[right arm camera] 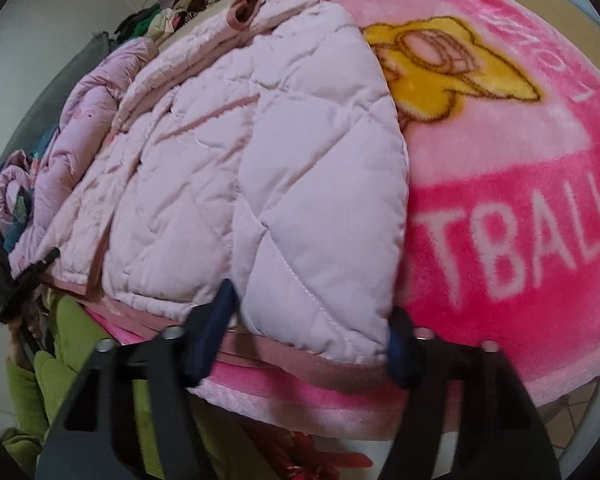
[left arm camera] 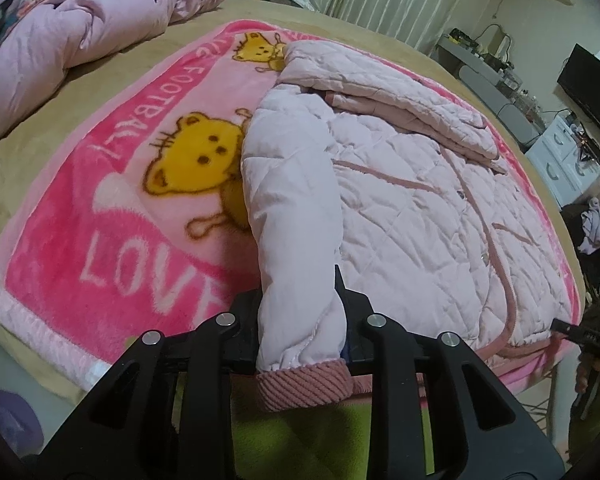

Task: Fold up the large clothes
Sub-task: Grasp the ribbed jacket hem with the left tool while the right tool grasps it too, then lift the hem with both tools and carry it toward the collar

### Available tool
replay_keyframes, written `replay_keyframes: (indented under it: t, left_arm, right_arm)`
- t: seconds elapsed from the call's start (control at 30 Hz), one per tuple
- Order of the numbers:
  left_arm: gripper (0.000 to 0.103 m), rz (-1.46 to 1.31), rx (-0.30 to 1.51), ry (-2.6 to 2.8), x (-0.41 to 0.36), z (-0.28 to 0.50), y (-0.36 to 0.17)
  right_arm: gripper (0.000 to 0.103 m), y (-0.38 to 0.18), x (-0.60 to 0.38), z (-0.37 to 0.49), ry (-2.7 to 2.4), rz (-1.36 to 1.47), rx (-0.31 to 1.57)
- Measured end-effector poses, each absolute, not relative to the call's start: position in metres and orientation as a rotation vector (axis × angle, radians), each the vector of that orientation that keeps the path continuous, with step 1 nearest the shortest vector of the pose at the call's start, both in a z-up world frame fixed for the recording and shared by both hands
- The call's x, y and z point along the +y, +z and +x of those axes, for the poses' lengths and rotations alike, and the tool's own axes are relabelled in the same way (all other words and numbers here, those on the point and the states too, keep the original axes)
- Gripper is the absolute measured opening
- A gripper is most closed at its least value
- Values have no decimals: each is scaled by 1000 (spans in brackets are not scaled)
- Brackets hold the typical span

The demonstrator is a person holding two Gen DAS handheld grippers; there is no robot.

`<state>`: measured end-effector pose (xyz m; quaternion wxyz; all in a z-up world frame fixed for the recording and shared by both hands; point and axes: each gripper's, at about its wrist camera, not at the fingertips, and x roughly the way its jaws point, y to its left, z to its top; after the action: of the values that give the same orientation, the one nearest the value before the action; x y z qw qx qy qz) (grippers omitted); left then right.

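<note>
- Pale pink quilted jacket (left arm camera: 412,200): lies spread on a pink plush blanket (left arm camera: 112,216), which covers a tan-topped bed (left arm camera: 32,136). The blanket carries yellow cartoon bears and the white words "LOVE" and "FOOTBALL".
- Far sleeve (left arm camera: 388,96): folded across the upper part of the jacket body, its dusty-pink cuff (right arm camera: 246,10) visible in the right wrist view.
- Near sleeve (left arm camera: 292,208): runs from the shoulder toward the left wrist camera, along the jacket's left edge, partly over the blanket.
- Ribbed cuff (left arm camera: 304,390) of the near sleeve: dusty pink, hanging just past the blanket's near edge.
- Left tongs (left arm camera: 300,340): closed narrowly on the near sleeve just above the ribbed cuff; the sleeve end fills the gap between the jaws.
- Right tongs (right arm camera: 312,332): about half open, jaws on either side of the jacket's lower corner (right arm camera: 320,320) at the blanket's near edge. Whether the blue pads (right arm camera: 216,320) press the fabric cannot be told.
- Crumpled pink quilt (left arm camera: 80,24): bunched at the far left of the bed, apart from the jacket.
- Green fabric (left arm camera: 324,432): visible below the bed edge, under both tongs.
</note>
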<state>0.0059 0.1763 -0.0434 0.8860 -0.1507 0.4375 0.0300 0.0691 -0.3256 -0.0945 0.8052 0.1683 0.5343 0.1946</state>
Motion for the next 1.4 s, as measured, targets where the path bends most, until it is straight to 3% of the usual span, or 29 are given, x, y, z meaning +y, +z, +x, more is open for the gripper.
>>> replay_keyframes:
  t: [0.07,0.13,0.23,0.37,0.53,0.83,1.4]
  left_arm:
    - [22,-315,918,64,177,4,-46]
    - [24,-323,926,70,179,2,-49]
    - [31,-349,939,75,184,-3,-55]
    - [39,-408,960,61,189,-8,-65]
    - [39,-429,971,57,190,-7,-72]
    - [14,-405,925,66,181,-5,-63]
    - [13,-290,775,92,164,15,5]
  right_arm:
    - [33,-88,-322,71,426,360,1125]
    - [25,-80,-318,71,436,350,1098]
    - [20,-63,-318,70,460,361,1033]
    - [18,-49,-320,71,483,378,971]
    - [18,-31,-322,74,509,406,891]
    - [17,-20,-322,75,515,412,834]
    - [15,13,-321,97,495,404,704]
